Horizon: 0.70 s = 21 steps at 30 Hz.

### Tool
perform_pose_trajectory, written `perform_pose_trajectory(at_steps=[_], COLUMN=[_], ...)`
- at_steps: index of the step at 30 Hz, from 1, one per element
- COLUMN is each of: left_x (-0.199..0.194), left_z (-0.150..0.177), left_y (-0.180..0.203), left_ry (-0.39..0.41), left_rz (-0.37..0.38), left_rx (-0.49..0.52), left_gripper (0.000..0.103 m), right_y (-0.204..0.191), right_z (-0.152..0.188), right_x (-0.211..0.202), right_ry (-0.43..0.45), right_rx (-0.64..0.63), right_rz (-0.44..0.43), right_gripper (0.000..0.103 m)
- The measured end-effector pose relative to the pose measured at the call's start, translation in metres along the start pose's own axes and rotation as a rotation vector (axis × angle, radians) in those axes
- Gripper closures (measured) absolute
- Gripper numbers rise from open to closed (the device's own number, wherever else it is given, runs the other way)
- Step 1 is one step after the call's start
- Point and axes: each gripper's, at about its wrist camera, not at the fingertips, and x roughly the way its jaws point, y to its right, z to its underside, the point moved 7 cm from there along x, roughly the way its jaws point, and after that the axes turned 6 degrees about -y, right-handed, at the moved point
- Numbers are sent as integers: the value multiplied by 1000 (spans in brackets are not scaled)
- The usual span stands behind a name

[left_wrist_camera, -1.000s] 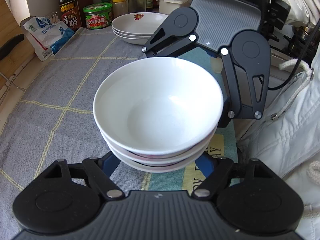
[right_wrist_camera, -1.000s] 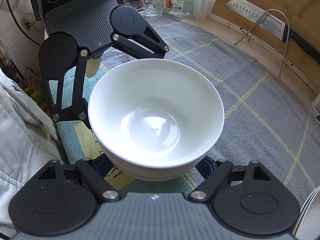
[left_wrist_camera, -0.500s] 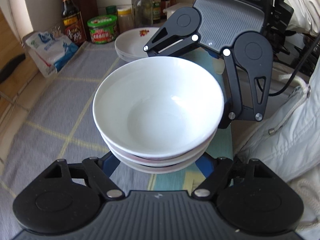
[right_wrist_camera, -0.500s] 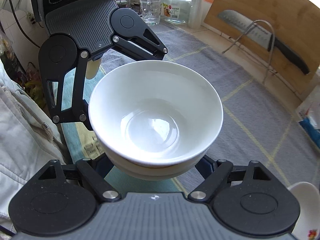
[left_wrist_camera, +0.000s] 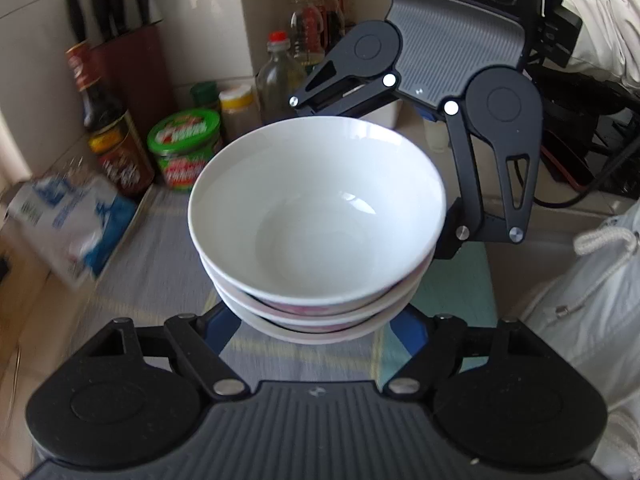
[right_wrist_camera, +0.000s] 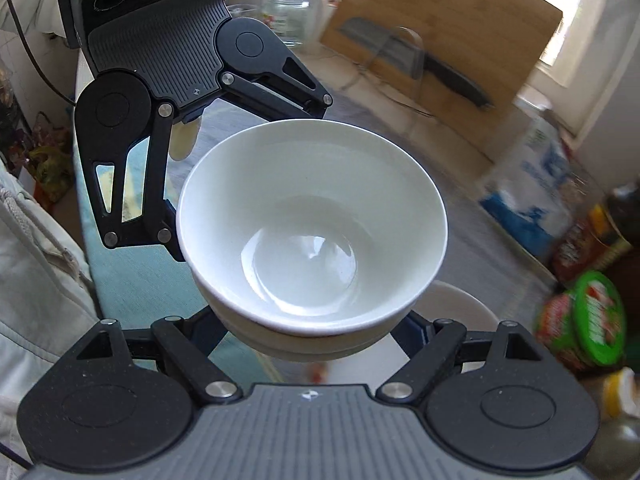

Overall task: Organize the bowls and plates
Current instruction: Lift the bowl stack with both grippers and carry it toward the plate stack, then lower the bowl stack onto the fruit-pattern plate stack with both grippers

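Note:
A stack of white bowls (left_wrist_camera: 316,208) hangs in the air above the grey cloth, gripped from two opposite sides. My left gripper (left_wrist_camera: 316,328) is shut on the lower bowls, its blue fingers (left_wrist_camera: 224,328) pressed against the near side of the stack. Opposite it, my right gripper (right_wrist_camera: 314,332) is shut on the same stack of bowls (right_wrist_camera: 312,224), blue fingers (right_wrist_camera: 412,332) under the rim. A stack of white plates (right_wrist_camera: 460,308) lies just beneath and beyond the bowls in the right wrist view. In the left wrist view the bowls hide the plates.
Sauce bottles (left_wrist_camera: 116,144), a green-lidded tub (left_wrist_camera: 184,148), small jars and a knife block (left_wrist_camera: 120,40) crowd the corner. A blue-and-white bag (left_wrist_camera: 68,220) lies on the cloth (left_wrist_camera: 152,248). A cutting board with a cleaver (right_wrist_camera: 440,60) leans behind. A person's white jacket (left_wrist_camera: 580,300) is alongside.
Both grippers have carried the bowl stack upward and across the cloth toward the corner with the bottles. The plates now lie right under the stack.

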Motion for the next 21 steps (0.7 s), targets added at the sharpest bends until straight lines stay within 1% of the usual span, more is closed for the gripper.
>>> perform_pose_trajectory(at_steps=[4,9,13,21], left_x=[25,55,69,79], left_z=[-24,-39,-44,-50], left_y=[-2,-2,-2,-6], left_ry=[2,-15,-27,-33], left_rz=[12,35,39,38], left_rx=[11,16,17,7], left_gripper=[23,23,23,23], right_y=[25,44,53,64], right_z=[22,49,57,64], right_x=[-4,3,8,13], right_ry=[-4,-20,-26,-21], right_rx=[28,61,79,99], right_rz=[16,14,8,-9], right_gripper=[14,14,14,14])
